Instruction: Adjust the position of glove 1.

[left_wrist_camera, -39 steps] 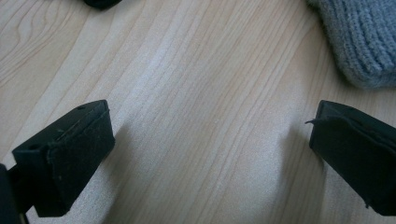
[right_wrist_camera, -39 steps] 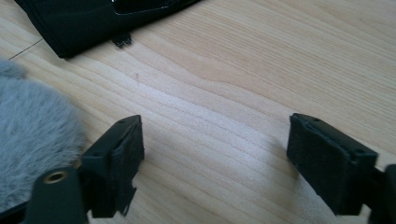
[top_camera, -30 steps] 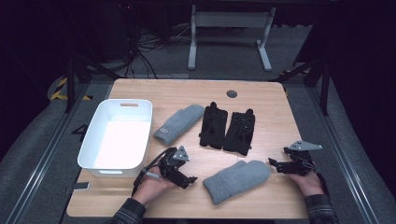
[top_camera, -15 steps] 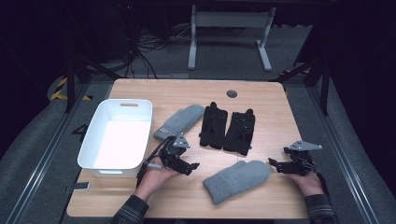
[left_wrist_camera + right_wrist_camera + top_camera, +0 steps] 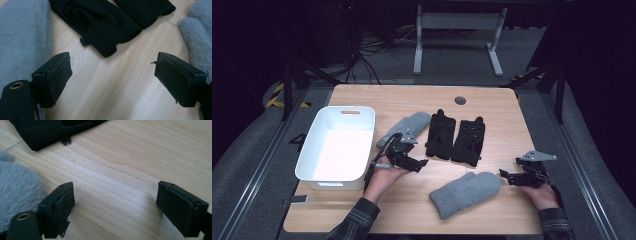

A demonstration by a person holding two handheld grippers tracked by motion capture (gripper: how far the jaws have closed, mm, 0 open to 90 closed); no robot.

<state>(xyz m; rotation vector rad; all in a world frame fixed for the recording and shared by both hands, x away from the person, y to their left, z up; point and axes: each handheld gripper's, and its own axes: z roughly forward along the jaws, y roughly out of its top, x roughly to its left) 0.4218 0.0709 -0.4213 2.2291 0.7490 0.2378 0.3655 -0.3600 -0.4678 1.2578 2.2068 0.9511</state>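
Two black gloves lie side by side in the middle of the wooden table. One grey mitten lies left of them, and another grey mitten lies near the front edge. My left gripper hovers beside the far mitten, pointing at the gloves. Its jaws have just been closing a little but still stand open over bare wood. In the left gripper view, a black glove lies ahead of the left gripper. My right gripper rests open just right of the near mitten.
A white empty bin stands at the table's left side, close to my left hand. A dark round grommet sits near the far edge. Dark floor, cables and a stand's legs lie beyond the table.
My left gripper has lifted and moved away from the front edge toward the far mitten and the gloves. The right gripper has stayed where it was.
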